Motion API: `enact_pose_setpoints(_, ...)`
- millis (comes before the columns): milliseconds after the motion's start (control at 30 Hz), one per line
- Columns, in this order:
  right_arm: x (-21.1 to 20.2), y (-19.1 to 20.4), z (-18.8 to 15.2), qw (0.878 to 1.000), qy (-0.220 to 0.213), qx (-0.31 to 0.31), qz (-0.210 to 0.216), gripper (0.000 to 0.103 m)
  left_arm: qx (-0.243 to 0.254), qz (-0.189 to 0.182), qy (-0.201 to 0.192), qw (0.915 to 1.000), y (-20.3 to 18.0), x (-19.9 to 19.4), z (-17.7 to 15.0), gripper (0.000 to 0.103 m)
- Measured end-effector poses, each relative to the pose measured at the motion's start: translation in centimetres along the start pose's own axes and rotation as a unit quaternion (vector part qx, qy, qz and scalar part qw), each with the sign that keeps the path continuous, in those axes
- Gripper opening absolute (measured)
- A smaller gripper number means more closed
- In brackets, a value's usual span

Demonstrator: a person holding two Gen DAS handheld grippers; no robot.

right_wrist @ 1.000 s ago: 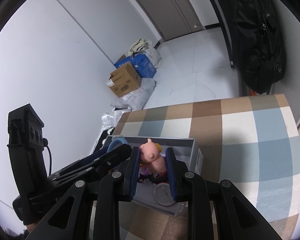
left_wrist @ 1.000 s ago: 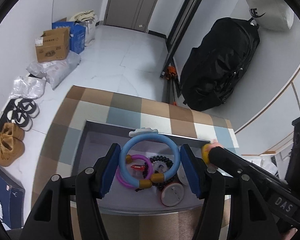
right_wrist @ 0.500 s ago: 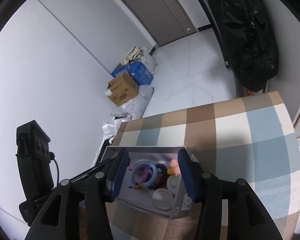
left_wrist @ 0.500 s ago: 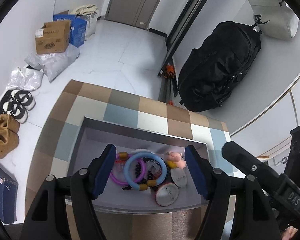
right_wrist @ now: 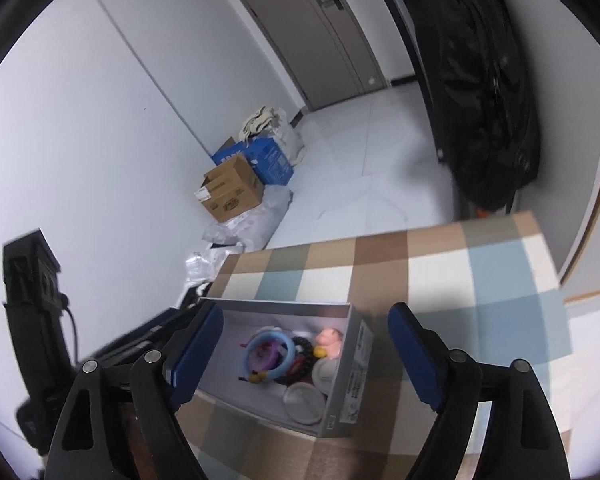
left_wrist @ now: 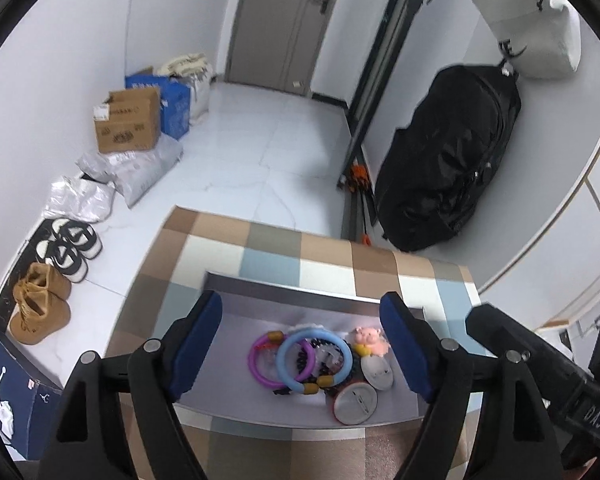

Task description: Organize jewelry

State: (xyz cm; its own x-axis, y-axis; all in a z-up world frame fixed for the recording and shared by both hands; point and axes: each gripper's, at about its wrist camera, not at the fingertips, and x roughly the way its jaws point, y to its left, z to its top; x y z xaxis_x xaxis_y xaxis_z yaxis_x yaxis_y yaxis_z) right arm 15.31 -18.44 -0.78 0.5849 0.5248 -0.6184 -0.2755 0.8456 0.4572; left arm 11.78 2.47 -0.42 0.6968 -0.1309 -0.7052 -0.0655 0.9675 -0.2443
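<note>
Jewelry [left_wrist: 316, 360]: tangled coloured rings in grey box [left_wrist: 236, 396]

A checked brown, blue and cream surface [left_wrist: 284, 252] carries one thing directly: a shallow grey box [left_wrist: 300, 292] holding trinkets.

Both grippers, the left gripper [left_wrist: 300, 344] and the right gripper [right_wrist: 305, 354], have black plastic arms, blue finger pads and silver screws; one black body bears white lettering.
</note>
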Motion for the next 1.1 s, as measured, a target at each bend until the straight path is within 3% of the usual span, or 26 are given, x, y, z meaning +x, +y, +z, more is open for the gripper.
enact_pose_setpoints(167,-1.6,0.9,-0.9,0.999,-0.027,-0.026,0.008,0.097,0.009,0.004,-0.042,0.9991,-0.2,-1.9,-0.3,0.084)
enact_pose_setpoints(233,-2.2,1.3,-1.2,0.998,-0.040,-0.038,0.005,0.103,0.016,0.009,-0.075,0.9970,-0.4,-3.1,-0.5,0.087)
enact_pose_setpoints(333,-3.2,2.3,-1.9,0.995,-0.066,-0.076,-0.014,0.103,0.026,0.005,-0.119,0.9925,-0.8,-4.7,-0.8,0.099)
enact_pose_setpoints(433,-4.1,3.0,-2.8,0.991,-0.083,-0.104,-0.012,0.103,0.046,0.015,-0.152,0.9871,-1.4,-5.9,-1.4,0.101)
enact_pose_setpoints(700,-5.7,3.6,-4.6,0.986,-0.106,-0.123,-0.028,0.103,0.058,0.039,-0.174,0.9822,-1.3,-7.4,-3.2,0.101)
enact_pose_setpoints(1100,-8.3,2.4,-6.6,0.984,-0.128,-0.113,-0.041,0.103,0.065,0.059,-0.159,0.9834,-1.7,-8.4,-6.5,0.101)
